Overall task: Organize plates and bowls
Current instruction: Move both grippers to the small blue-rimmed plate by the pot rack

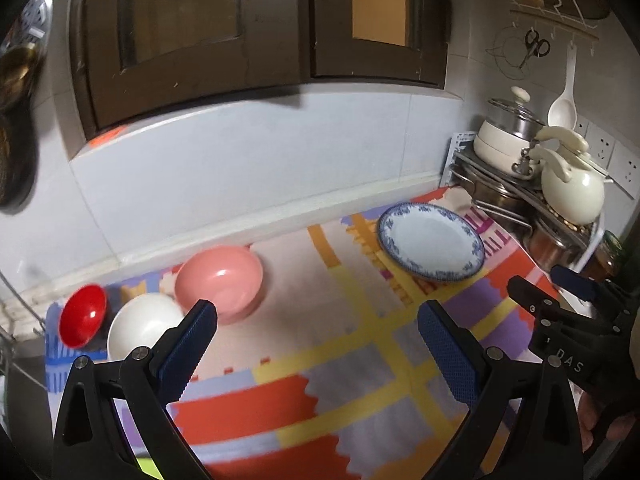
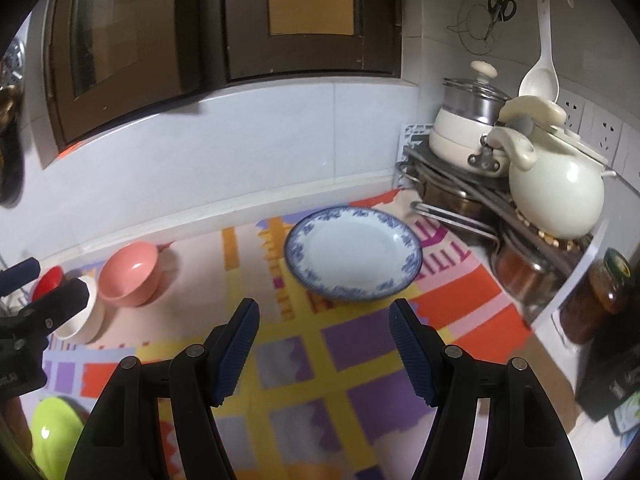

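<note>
A white plate with a blue floral rim (image 1: 431, 243) (image 2: 353, 258) lies on the colourful mat (image 1: 352, 340) (image 2: 360, 344) at the back right. A pink bowl (image 1: 219, 282) (image 2: 130, 274), a white bowl (image 1: 142, 326) (image 2: 82, 312) and a red bowl (image 1: 82, 315) (image 2: 48, 281) stand at the back left. A lime-green dish (image 2: 54, 432) peeks in at the near left. My left gripper (image 1: 318, 314) is open above the mat, just right of the white bowl. My right gripper (image 2: 324, 310) is open, just short of the plate's near rim. Neither holds anything.
A rack of pots (image 2: 476, 132) and a cream kettle (image 2: 556, 192) (image 1: 570, 190) crowd the right corner, with jars (image 2: 600, 296) beside them. Dark cabinet doors (image 1: 240, 32) hang over the back wall. Scissors (image 1: 534, 46) and a ladle (image 1: 564, 100) hang at the upper right.
</note>
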### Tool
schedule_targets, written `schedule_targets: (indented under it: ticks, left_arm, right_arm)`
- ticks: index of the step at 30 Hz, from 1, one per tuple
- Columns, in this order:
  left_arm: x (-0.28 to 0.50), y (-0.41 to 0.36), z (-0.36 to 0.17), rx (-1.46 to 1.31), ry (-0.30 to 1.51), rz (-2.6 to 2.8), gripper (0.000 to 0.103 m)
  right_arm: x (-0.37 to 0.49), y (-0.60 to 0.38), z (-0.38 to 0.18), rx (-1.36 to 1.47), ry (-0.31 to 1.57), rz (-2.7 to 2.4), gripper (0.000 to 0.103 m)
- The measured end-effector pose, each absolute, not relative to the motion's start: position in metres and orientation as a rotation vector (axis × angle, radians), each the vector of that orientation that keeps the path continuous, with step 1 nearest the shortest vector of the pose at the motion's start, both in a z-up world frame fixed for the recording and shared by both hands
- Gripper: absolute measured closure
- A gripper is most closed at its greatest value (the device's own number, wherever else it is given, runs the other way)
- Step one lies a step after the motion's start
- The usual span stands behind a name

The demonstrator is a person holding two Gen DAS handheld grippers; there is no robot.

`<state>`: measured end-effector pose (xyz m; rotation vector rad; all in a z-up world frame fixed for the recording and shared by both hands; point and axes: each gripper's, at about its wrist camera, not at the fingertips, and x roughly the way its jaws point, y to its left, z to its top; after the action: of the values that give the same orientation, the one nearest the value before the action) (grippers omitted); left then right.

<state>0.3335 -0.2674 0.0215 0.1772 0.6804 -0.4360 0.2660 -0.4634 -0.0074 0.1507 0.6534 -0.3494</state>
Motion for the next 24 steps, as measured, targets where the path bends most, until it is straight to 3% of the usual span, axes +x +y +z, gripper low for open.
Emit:
schedule_targets:
  ticks: [14,24]
  left_arm:
    - [0.397,-0.36,0.001,0.237,0.696,-0.478,0.001]
    - [0.457,-0.422,-0.044,0.253,0.745,-0.52,0.001]
  right_arm:
    - [0.317,-0.545,-0.032,0.214,0.602,-0.44,0.035]
    - [0.37,-0.596,-0.072,0.249,0.61,-0.538,0.035]
